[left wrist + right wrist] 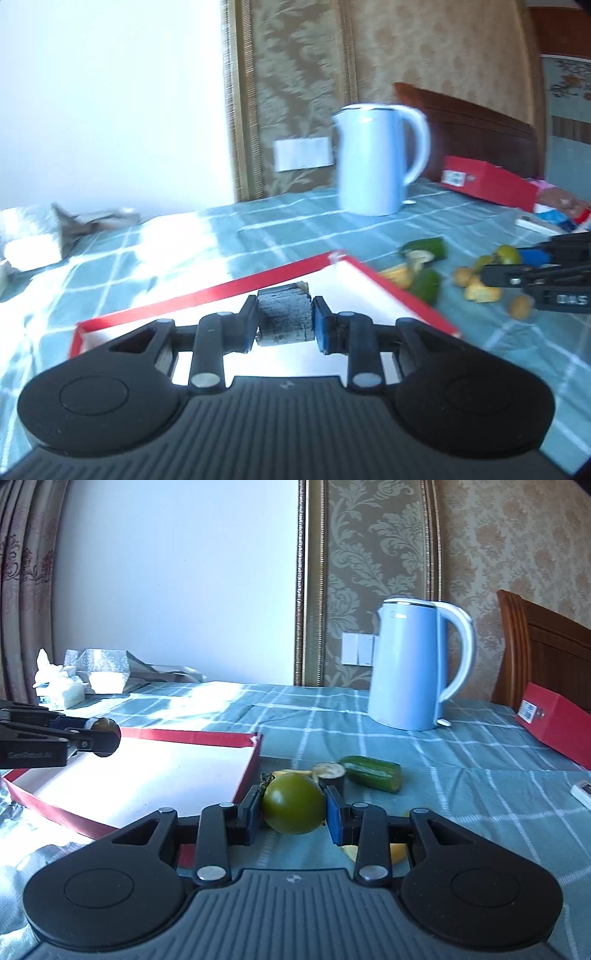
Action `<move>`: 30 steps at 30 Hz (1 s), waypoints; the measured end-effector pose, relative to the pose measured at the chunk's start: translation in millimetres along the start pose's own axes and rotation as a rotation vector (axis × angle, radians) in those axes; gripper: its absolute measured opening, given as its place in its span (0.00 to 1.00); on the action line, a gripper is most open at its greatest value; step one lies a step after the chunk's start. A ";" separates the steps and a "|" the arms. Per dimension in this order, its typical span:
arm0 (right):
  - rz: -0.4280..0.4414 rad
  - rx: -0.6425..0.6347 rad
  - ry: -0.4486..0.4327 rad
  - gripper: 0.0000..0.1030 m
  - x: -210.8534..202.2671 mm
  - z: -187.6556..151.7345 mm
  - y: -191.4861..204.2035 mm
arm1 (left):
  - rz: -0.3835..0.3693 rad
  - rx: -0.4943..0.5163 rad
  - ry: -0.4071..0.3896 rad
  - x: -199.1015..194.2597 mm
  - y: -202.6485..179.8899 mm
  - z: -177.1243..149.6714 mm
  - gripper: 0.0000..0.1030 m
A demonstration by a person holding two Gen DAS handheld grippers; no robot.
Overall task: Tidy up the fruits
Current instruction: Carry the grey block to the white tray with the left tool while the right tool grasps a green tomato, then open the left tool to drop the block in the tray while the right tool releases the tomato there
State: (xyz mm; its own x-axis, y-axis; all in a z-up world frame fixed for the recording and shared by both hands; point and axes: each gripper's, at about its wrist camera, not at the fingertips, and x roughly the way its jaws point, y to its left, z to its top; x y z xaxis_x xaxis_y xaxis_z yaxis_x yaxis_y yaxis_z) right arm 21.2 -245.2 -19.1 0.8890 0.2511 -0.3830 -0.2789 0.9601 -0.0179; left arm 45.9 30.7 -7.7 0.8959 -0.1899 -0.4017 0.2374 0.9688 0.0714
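My left gripper (284, 326) is shut on a dark cut chunk (283, 310) and hangs over the white tray with a red rim (280, 275). In the right wrist view the left gripper (90, 738) comes in from the left with the chunk (107, 736) above the tray (192, 736). My right gripper (293, 810) is shut on a round green fruit (293, 801), just right of the tray's corner. From the left wrist view, that right gripper (506, 266) and fruit (508, 254) are at the right edge. A cucumber piece (371, 771) and another dark chunk (331, 773) lie on the cloth.
A blue kettle (410, 668) stands at the back of the checked tablecloth. A red box (554, 716) lies at the right and a foil bag (99, 668) at the back left. Yellow pieces (399, 275) and small brownish fruits (521, 306) lie beside the tray.
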 end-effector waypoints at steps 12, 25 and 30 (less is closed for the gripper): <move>0.085 -0.064 0.033 0.34 37.3 9.2 48.1 | 0.152 -0.115 0.173 46.1 70.7 -20.5 0.27; 0.175 -0.094 0.137 0.34 89.2 25.5 88.4 | 0.269 -0.043 -0.038 -6.3 55.8 -5.5 0.93; 0.195 -0.066 0.176 0.34 105.1 24.5 97.6 | 0.250 -0.076 -0.031 -11.9 55.8 -9.0 0.93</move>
State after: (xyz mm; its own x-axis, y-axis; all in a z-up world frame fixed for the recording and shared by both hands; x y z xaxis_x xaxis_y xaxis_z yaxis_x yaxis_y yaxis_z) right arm 96.3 -122.2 -38.5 0.7407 0.4000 -0.5398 -0.4669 0.8842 0.0144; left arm 45.1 88.4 -7.2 0.9344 0.0531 -0.3523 -0.0206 0.9952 0.0953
